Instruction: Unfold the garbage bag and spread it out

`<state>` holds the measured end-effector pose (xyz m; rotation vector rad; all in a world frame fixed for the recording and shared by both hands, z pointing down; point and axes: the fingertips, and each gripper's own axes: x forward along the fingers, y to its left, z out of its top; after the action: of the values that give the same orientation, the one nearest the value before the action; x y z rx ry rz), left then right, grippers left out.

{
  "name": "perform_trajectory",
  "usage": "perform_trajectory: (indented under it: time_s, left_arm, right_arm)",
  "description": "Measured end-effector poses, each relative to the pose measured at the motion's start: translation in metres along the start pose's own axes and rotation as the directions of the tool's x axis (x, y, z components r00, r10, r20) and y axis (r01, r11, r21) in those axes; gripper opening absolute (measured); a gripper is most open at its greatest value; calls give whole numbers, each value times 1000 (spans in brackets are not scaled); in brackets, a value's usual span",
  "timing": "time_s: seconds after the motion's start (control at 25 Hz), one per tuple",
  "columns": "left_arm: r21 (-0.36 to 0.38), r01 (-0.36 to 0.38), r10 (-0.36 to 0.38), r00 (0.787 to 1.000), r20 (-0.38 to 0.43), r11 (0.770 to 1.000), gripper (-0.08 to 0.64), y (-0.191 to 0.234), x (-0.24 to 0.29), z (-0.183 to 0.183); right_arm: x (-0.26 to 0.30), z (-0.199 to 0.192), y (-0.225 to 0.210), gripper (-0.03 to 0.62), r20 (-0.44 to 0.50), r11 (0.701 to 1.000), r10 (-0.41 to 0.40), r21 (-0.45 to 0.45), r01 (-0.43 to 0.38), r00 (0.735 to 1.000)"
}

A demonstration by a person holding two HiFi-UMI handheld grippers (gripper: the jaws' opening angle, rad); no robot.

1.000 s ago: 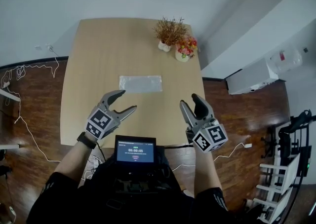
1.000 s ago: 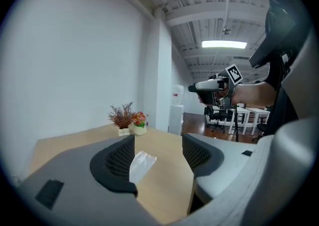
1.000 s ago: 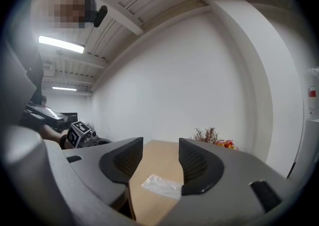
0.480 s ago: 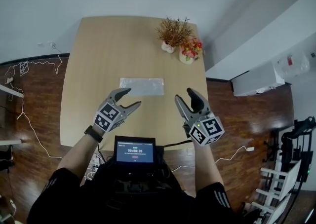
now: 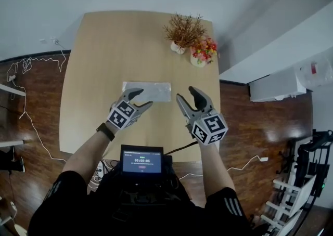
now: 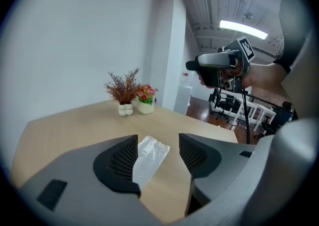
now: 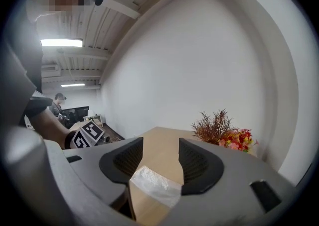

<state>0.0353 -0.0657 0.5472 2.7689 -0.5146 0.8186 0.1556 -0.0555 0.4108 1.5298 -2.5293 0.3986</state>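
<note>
Looking down from the head, where was the garbage bag [image 5: 147, 91]? asked the first one.

It lay flat and still folded on the counter [image 5: 99, 58], just past both tools, said the second. Its long side ran from left to right, across the person.

Which tool was nearer?

The left gripper [image 5: 143, 97] was. One of its tips sat over the bag's left part. The right gripper [image 5: 186, 93] was just beside the bag's right end, not over it. I think neither one touched the bag.

How were the jaws?

Both pairs stood wide apart. The left jaws had just been closing a bit, but nothing was pinched. In each gripper view the bag showed in the gap, farther out on the wood, with no pad pressing it. So both were empty.

What did the next move need?

My guess: each tool had to go down to its own end of the bag and nip a thin edge. The plastic looked slippery and very flat, so that could be hard.

What was the counter like?

Pale, smooth wood, with a dry plant [image 5: 182, 29] and a pot of flowers [image 5: 203, 52] at the far right corner, well apart from the bag.

And the room?

White walls, a dark wood floor [image 5: 36, 89], and a small screen [image 5: 142, 159] at the person's chest.
</note>
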Motion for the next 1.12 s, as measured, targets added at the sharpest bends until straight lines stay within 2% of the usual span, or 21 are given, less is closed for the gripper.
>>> perform_trajectory:
  time_s: [0.16, 0.48, 0.8, 1.12]
  left_arm:
    - [-28, 35, -37, 997, -65, 999, 249, -7, 26, -2]
    - [-21, 60, -63, 978, -198, 998, 218, -13, 97, -31]
    - [-32, 72, -78, 945, -318, 997, 195, -13, 146, -60]
    - [-42, 78, -88, 912, -400, 996, 148, -17, 169, -92]
  right_arm:
    - [12, -22, -12, 230, -50, 1000, 17, 19, -16, 999]
    - [34, -84, -38, 229, -173, 998, 49, 33, -44, 984]
    - [52, -124, -47, 229, -248, 996, 87, 40, -80, 965]
    - [57, -148, -48, 229, -275, 992, 115, 90, -93, 955]
